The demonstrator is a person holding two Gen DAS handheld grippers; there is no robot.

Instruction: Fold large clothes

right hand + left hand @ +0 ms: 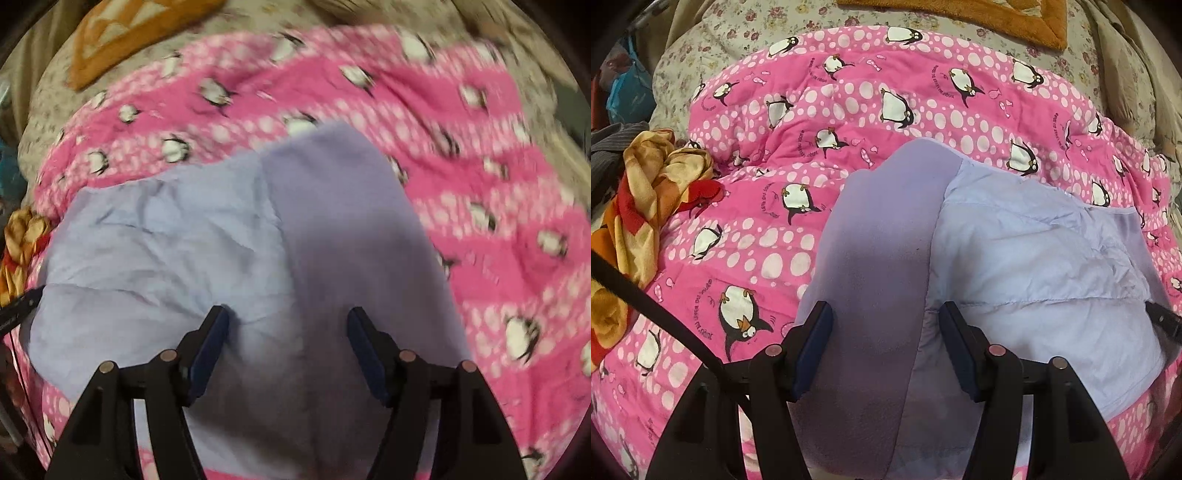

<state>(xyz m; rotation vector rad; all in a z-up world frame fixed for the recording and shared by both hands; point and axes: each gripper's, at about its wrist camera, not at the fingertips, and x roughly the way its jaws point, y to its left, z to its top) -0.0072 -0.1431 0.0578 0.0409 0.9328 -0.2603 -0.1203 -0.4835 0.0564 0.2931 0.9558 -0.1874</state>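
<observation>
Pink penguin quilt (849, 110) under lavender garment (1015, 258)

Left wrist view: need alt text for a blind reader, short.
The left gripper, open, straddles a lavender fleece sleeve of a pale blue quilted garment, which lies on a pink penguin-print blanket. A crumpled orange, red and yellow cloth sits at the left edge, and the tip of the right gripper shows at the right.
</observation>
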